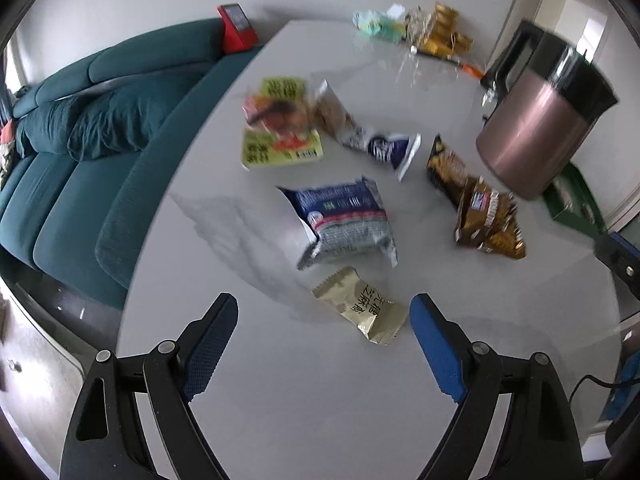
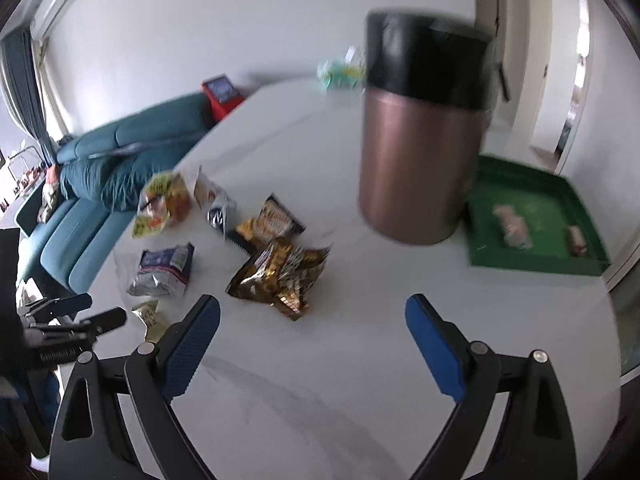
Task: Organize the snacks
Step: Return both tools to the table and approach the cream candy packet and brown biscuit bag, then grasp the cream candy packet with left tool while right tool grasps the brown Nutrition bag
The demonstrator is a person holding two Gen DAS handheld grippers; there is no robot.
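Several snack packs lie on the white table [image 1: 304, 400]. My left gripper [image 1: 324, 320] is open and empty, just above the table, with a small beige packet [image 1: 362, 306] between and just beyond its fingertips. Further off lie a blue-and-silver pack [image 1: 344, 220], a yellow-green pack [image 1: 280, 124], a purple-tipped pack [image 1: 360, 132] and two brown-gold packs [image 1: 488, 220]. My right gripper [image 2: 312, 316] is open and empty, just short of a brown-gold pack [image 2: 280, 276]. A green tray [image 2: 536, 256] at the right holds two small wrapped snacks [image 2: 512, 224].
A tall copper canister with a black lid [image 2: 420, 136] stands between the snacks and the tray. More snacks [image 1: 416, 30] lie at the table's far end. A teal sofa [image 1: 80, 152] runs along the table's left side. A red box [image 1: 236, 32] sits behind it.
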